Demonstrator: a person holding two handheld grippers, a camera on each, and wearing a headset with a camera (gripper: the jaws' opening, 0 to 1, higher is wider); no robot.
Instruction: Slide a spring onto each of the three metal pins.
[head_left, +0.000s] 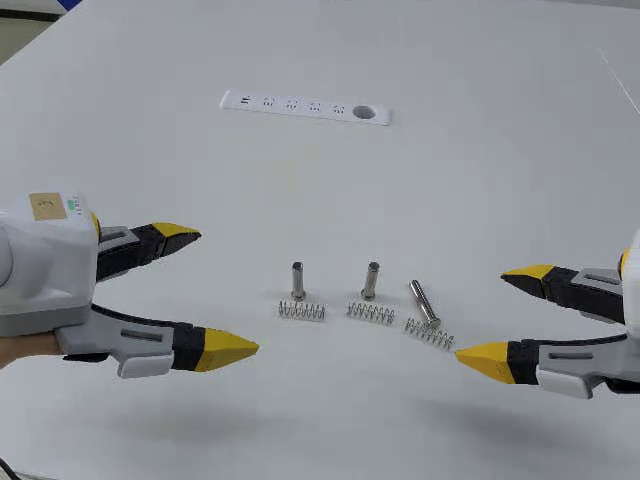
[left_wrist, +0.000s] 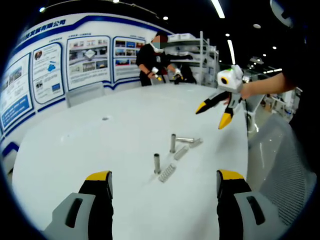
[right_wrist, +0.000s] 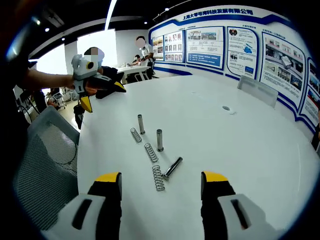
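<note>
Your L gripper (head_left: 229, 291) and R gripper (head_left: 479, 314): jaws spread wide, empty, flanking the parts on the table (head_left: 450, 200). Left pin (head_left: 298, 280), middle pin (head_left: 371, 280) upright; right pin (head_left: 424, 304) lying flat. A spring lies just in front of each: left spring (head_left: 302, 311), middle spring (head_left: 371, 313), right spring (head_left: 430, 334), the last possibly touching its pin.

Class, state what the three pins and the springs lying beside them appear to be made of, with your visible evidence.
Pins: apparently polished metal, perhaps steel; grey shafts with bright highlights. Springs: likely thin metal wire, silvery coils catching light. The exact alloy cannot be told.
</note>
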